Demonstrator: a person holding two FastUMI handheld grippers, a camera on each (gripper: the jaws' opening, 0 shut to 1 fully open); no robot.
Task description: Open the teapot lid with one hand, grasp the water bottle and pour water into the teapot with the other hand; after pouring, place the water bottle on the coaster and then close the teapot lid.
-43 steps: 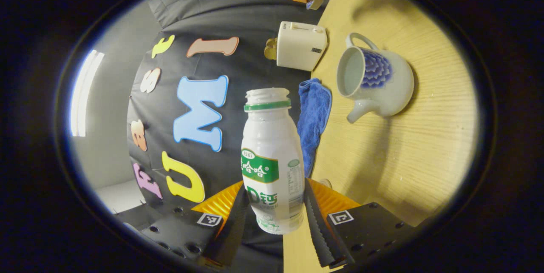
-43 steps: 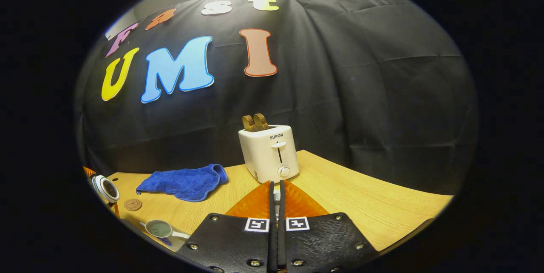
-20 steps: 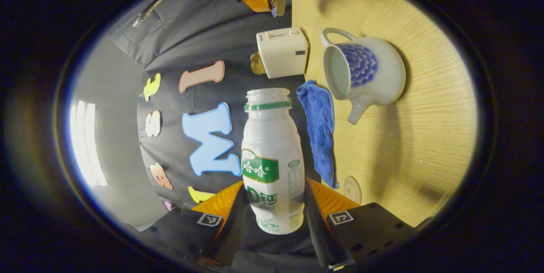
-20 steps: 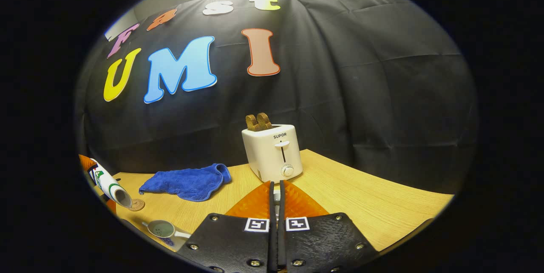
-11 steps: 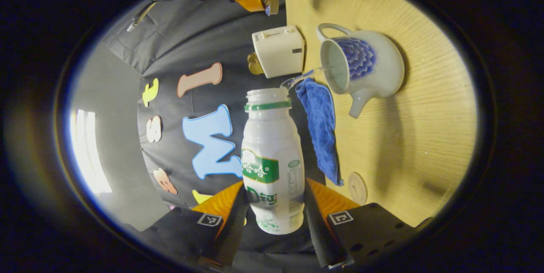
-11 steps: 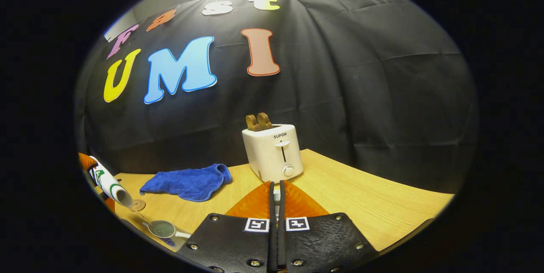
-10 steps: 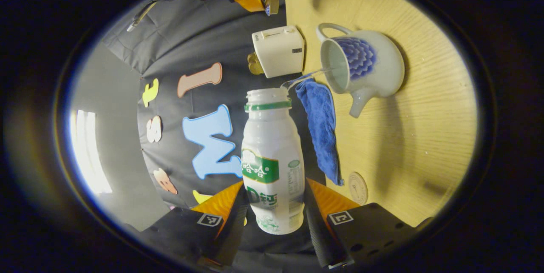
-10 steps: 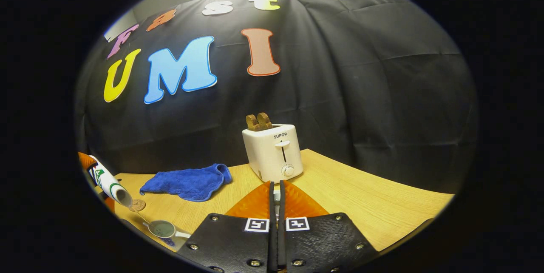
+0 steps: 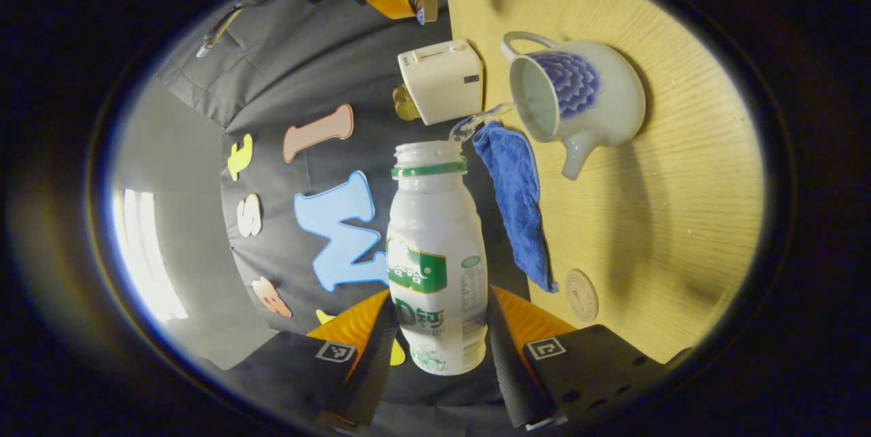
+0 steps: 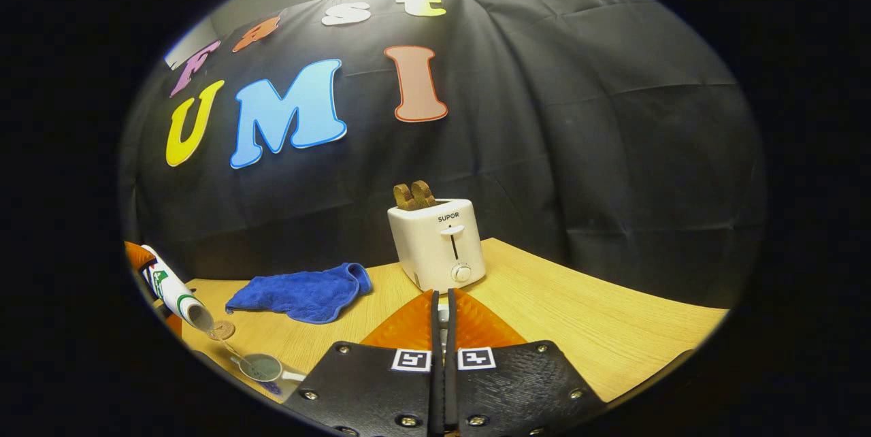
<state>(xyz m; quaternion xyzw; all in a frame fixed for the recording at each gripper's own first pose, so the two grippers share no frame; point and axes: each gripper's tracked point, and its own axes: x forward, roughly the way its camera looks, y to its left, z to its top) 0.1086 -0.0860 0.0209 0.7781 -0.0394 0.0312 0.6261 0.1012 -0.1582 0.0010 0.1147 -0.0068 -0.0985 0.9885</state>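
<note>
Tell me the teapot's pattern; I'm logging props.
White teapot with a blue petal pattern, clearest in the left gripper view.

- Water bottle (image 9: 437, 253): smooth, glossy white plastic.
- Teapot (image 9: 585, 100): glazed, shiny ceramic.
- Desk (image 9: 653, 205): matt, light wood grain.
- Towel (image 10: 303, 293): soft, fuzzy blue cloth.
- Toaster (image 10: 439, 243): smooth, cream plastic.

left claw (image 9: 435, 328) – tipped sideways, gripping | right claw (image 10: 442, 355) – level, closed

A brand word in dark capitals is printed on the white toaster (image 10: 437, 243), above its lever. The water bottle (image 9: 435, 253) carries a green-and-white printed label. Each hand-held gripper, left (image 9: 440, 295) and right (image 10: 442, 295), bears two square black-and-white coded markers.
</note>
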